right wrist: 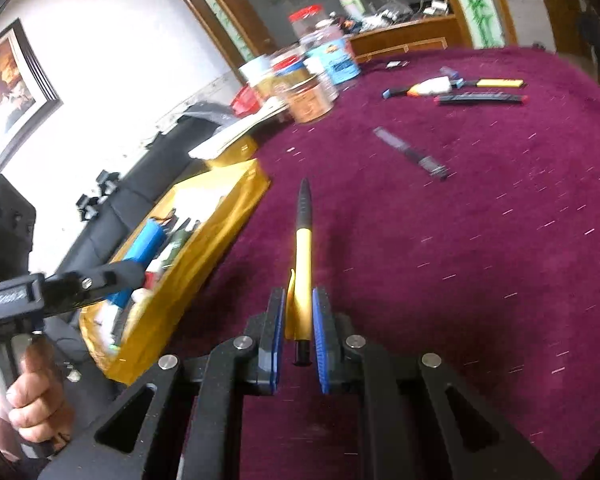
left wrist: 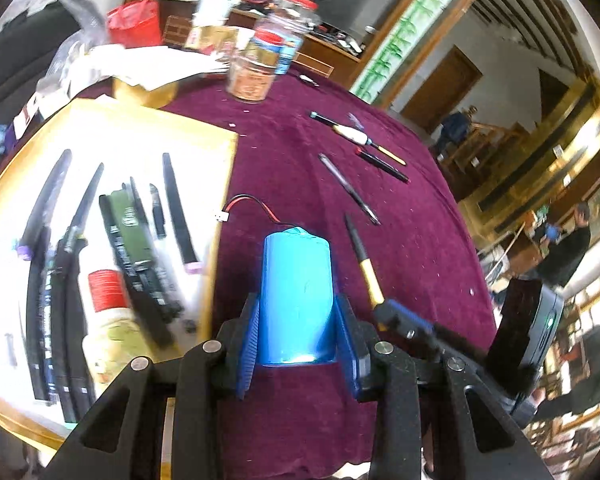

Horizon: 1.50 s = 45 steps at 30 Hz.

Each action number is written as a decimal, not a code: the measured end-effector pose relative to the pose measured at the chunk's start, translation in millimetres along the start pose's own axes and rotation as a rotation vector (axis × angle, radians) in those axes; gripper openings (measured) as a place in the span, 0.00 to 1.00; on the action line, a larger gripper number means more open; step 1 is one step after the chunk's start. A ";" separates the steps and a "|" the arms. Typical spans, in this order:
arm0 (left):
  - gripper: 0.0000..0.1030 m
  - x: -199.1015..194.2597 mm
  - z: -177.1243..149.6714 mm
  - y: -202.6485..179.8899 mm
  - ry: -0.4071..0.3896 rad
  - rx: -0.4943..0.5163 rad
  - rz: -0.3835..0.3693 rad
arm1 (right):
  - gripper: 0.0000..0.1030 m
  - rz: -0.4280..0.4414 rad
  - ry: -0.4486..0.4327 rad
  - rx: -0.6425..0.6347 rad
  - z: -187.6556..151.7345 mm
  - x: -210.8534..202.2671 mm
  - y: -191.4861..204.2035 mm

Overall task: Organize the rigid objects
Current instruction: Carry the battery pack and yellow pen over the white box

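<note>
Pinching the blue battery pack (left wrist: 297,300), dense and slick-wrapped, mid-frame, the left gripper (left wrist: 298,320) suits its flanks; the right gripper (right wrist: 299,320) clamps a light, stiff yellow pen (right wrist: 302,276).

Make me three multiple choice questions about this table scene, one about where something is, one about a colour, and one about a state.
1. Where do the black pens already sorted lie?
A. in the yellow tray
B. inside the glass jar
C. on the floor

2. What colour is the table cloth?
A. green
B. maroon
C. white

3. What is the right gripper doing?
A. standing open and empty
B. shut on a yellow pen
C. shut on a jar

Answers:
1 A, the black pens lie in the yellow tray.
2 B, the table cloth is maroon.
3 B, the right gripper has its pads against the yellow pen.
</note>
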<state>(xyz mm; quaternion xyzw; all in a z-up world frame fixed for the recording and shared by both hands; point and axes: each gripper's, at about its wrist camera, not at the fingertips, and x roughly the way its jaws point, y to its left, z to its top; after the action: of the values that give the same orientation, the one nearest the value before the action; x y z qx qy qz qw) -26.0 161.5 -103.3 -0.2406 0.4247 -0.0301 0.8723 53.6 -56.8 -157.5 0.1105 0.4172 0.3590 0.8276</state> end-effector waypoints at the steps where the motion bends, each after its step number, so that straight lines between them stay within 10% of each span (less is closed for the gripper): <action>1: 0.35 -2.7 1.2 5.8 -0.004 -0.010 -0.003 | 0.13 0.009 0.008 0.004 -1.1 3.6 4.5; 26: 0.35 -29.1 20.2 88.6 -0.051 -0.129 0.037 | 0.13 0.070 0.045 -0.002 19.0 67.9 109.2; 45: 0.35 -42.7 22.3 150.6 -0.057 -0.223 0.161 | 0.13 0.155 0.052 0.029 13.2 74.1 108.5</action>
<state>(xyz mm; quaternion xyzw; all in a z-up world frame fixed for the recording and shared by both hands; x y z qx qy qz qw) -59.3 314.2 -127.6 -0.3019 0.4186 0.0944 0.8513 38.5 73.5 -142.2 0.1451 0.4340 0.4187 0.7844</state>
